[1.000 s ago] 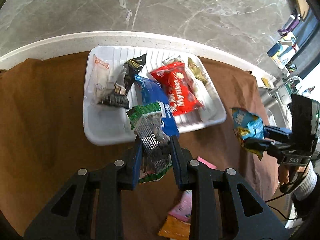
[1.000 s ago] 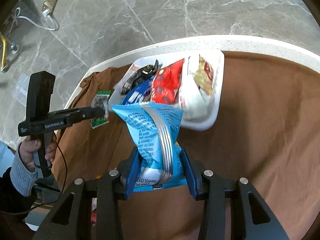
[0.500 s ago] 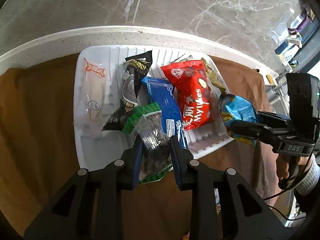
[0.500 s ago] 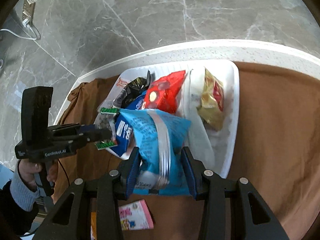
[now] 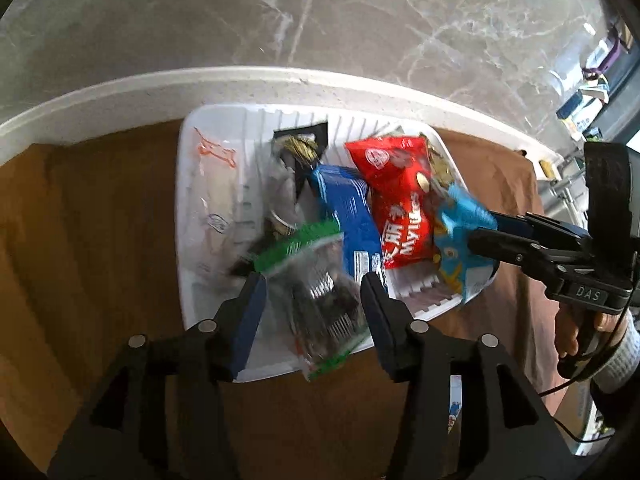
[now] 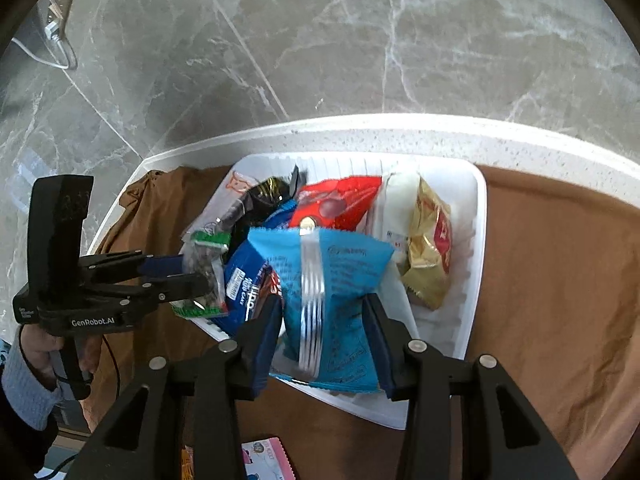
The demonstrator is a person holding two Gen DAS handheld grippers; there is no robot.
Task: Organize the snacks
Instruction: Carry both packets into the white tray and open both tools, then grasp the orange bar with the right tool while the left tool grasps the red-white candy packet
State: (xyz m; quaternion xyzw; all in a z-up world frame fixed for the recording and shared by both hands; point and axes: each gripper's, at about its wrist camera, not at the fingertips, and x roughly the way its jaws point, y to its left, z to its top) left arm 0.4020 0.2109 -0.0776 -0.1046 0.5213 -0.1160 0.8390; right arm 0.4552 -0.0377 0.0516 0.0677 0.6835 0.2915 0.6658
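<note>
A white tray (image 5: 208,280) on the brown cloth holds several snack packets. My left gripper (image 5: 312,304) hangs over the tray's near edge. Its jaws are opening, and a clear packet with green ends (image 5: 320,300) lies loose and blurred between them, with a gap at each pad. My right gripper (image 6: 322,320) is shut on a light blue packet (image 6: 332,280) just above the tray's (image 6: 476,240) near right part. In the right wrist view the left gripper (image 6: 192,280) and the green-ended packet (image 6: 204,272) show at the left. In the left wrist view the right gripper (image 5: 480,236) and the blue packet (image 5: 460,240) show at the right.
In the tray lie a red packet (image 5: 400,200), a dark blue packet (image 5: 348,212), a black packet (image 5: 296,152) and a gold packet (image 6: 428,248). A pink packet (image 6: 264,456) lies on the brown cloth (image 6: 560,280) near me. The white counter edge (image 6: 400,128) runs behind the tray.
Both grippers have moved forward and down over the tray. The left jaws have spread and the green-ended packet has come loose. The right gripper still grips the blue packet.
</note>
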